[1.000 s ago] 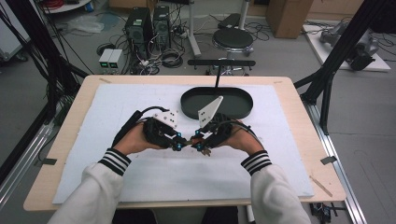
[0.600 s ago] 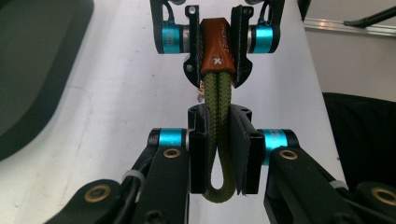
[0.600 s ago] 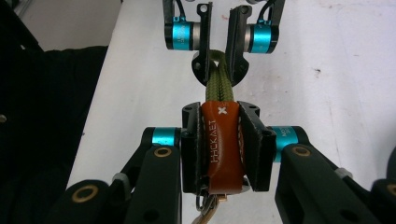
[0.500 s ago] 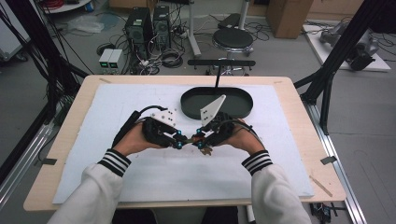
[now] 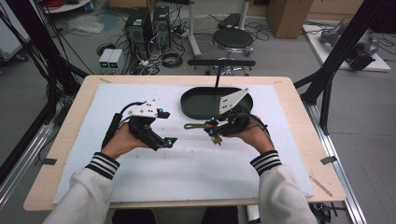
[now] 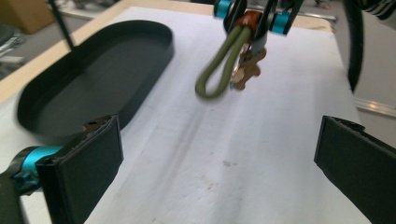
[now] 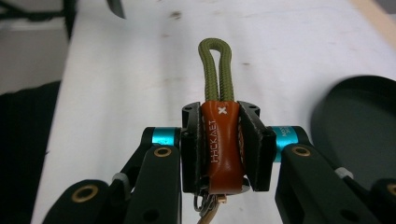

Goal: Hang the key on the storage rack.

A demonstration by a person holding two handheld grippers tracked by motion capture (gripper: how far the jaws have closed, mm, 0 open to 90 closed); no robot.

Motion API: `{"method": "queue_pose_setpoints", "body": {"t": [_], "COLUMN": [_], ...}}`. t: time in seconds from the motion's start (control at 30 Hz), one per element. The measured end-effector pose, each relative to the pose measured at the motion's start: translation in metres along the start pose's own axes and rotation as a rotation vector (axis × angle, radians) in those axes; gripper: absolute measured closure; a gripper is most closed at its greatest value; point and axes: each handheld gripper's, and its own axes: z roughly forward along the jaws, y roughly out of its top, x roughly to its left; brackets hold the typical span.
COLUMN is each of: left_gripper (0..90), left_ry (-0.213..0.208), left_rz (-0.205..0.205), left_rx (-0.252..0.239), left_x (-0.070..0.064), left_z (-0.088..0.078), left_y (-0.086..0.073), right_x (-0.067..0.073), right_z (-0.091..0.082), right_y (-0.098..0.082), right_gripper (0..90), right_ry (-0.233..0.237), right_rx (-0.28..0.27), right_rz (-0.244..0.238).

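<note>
- Mid-carry, by the look of it: right hand-held gripper (image 5: 214,130) clamped on the brown leather sleeve (image 7: 222,144) of a keychain (image 5: 201,127), jaws pressed flat on both sides of it; olive cord loop (image 7: 215,70) sticking out past the jaw tips
- Keychain held low over the white mat (image 5: 187,163) near the middle of the worktop (image 5: 306,135), just in front of the black oval tray (image 5: 198,106); touching the mat or hanging clear of it, cannot tell
- Left hand-held gripper (image 5: 169,141) with jaws wide apart, holding nothing, near the keychain and pointed toward it
- Likely next: swing right toward the tray, bring the loop over the rim, then let the jaws part; calls for a level hold so the charm clears the rim
- Copper-coloured charm (image 6: 246,70) below the sleeve blurred; shape hard to read
- Metal ring under the sleeve cut off at the bottom of the right gripper view
- Near end of the tray smeared by blur in the left gripper view
</note>
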Motion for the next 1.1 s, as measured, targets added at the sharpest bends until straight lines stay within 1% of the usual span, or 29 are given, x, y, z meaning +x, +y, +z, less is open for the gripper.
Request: {"method": "queue_pose_setpoints", "body": {"t": [0.03,0.07,0.1,0.13,0.17,0.2,0.23,0.27,0.3,0.33,0.37,0.43,0.47,0.5,0.63,0.7,0.73,0.8,0.87,0.93,1.0,1.03,1.07,1.1], "left_gripper": [1.7,1.7,1.7,1.7,1.7,1.7,1.7,1.7,1.7,1.7,1.7,1.7,1.7,1.7,1.7,1.7,1.7,1.7,1.7,1.7,1.7,1.7,1.7,1.7], "left_ry": [0.015,0.032,0.044,0.055,0.075,0.094,0.115,0.134,0.144,0.161,0.177,0.203,0.21,0.225,0.271,0.284,0.291,0.313,0.324,0.337,0.349,0.356,0.37,0.378], "left_rz": [0.007,0.005,-0.004,-0.01,-0.013,-0.016,-0.028,-0.036,-0.043,-0.05,-0.057,-0.062,-0.064,-0.065,-0.07,-0.077,-0.083,-0.087,-0.098,-0.112,-0.117,-0.12,-0.125,-0.129], "left_rx": [-0.002,-0.021,-0.043,-0.062,-0.077,-0.088,-0.104,-0.119,-0.125,-0.131,-0.139,-0.157,-0.161,-0.175,-0.225,-0.234,-0.238,-0.245,-0.256,-0.275,-0.284,-0.297,-0.3,-0.3], "left_x": [0.001,0.0,0.001,0.001,0.001,0.002,0.002,0.002,0.002,0.002,0.001,0.0,0.0,-0.001,-0.007,-0.009,-0.01,-0.012,-0.014,-0.018,-0.021,-0.023,-0.026,-0.027], "left_z": [-0.004,-0.008,-0.012,-0.016,-0.021,-0.025,-0.03,-0.035,-0.039,-0.043,-0.047,-0.056,-0.058,-0.062,-0.076,-0.082,-0.084,-0.089,-0.094,-0.099,-0.102,-0.104,-0.105,-0.106], "left_y": [-0.002,-0.003,-0.005,-0.007,-0.01,-0.013,-0.016,-0.021,-0.024,-0.028,-0.032,-0.041,-0.043,-0.048,-0.062,-0.069,-0.073,-0.081,-0.089,-0.099,-0.108,-0.113,-0.119,-0.122], "right_x": [-0.002,-0.004,-0.008,-0.008,-0.011,-0.011,-0.012,-0.015,-0.015,-0.018,-0.018,-0.02,-0.022,-0.022,-0.028,-0.03,-0.031,-0.033,-0.034,-0.037,-0.039,-0.04,-0.042,-0.042], "right_z": [-0.003,-0.006,-0.013,-0.013,-0.02,-0.02,-0.024,-0.033,-0.033,-0.039,-0.039,-0.045,-0.048,-0.05,-0.06,-0.065,-0.067,-0.07,-0.072,-0.074,-0.076,-0.077,-0.078,-0.078], "right_y": [-0.002,-0.004,-0.007,-0.007,-0.01,-0.01,-0.011,-0.015,-0.015,-0.017,-0.017,-0.02,-0.022,-0.023,-0.03,-0.032,-0.034,-0.036,-0.038,-0.04,-0.043,-0.044,-0.045,-0.045], "right_gripper": [71.5,71.5,71.5,71.5,71.5,71.5,71.5,71.5,71.5,71.5,71.5,71.5,71.5,71.5,71.5,71.5,71.5,71.5,71.5,71.5,71.5,71.5,71.5,71.5], "right_ry": [-0.014,-0.033,-0.087,-0.087,-0.13,-0.13,-0.158,-0.213,-0.213,-0.253,-0.253,-0.285,-0.302,-0.312,-0.396,-0.431,-0.448,-0.49,-0.523,-0.547,-0.577,-0.596,-0.63,-0.63], "right_rx": [-0.011,-0.022,-0.039,-0.039,-0.069,-0.069,-0.083,-0.122,-0.122,-0.146,-0.146,-0.18,-0.197,-0.201,-0.24,-0.262,-0.269,-0.271,-0.272,-0.286,-0.294,-0.289,-0.282,-0.282], "right_rz": [0.011,0.027,0.058,0.058,0.081,0.081,0.099,0.132,0.132,0.146,0.146,0.166,0.182,0.188,0.217,0.233,0.245,0.239,0.247,0.262,0.274,0.274,0.281,0.281]}}
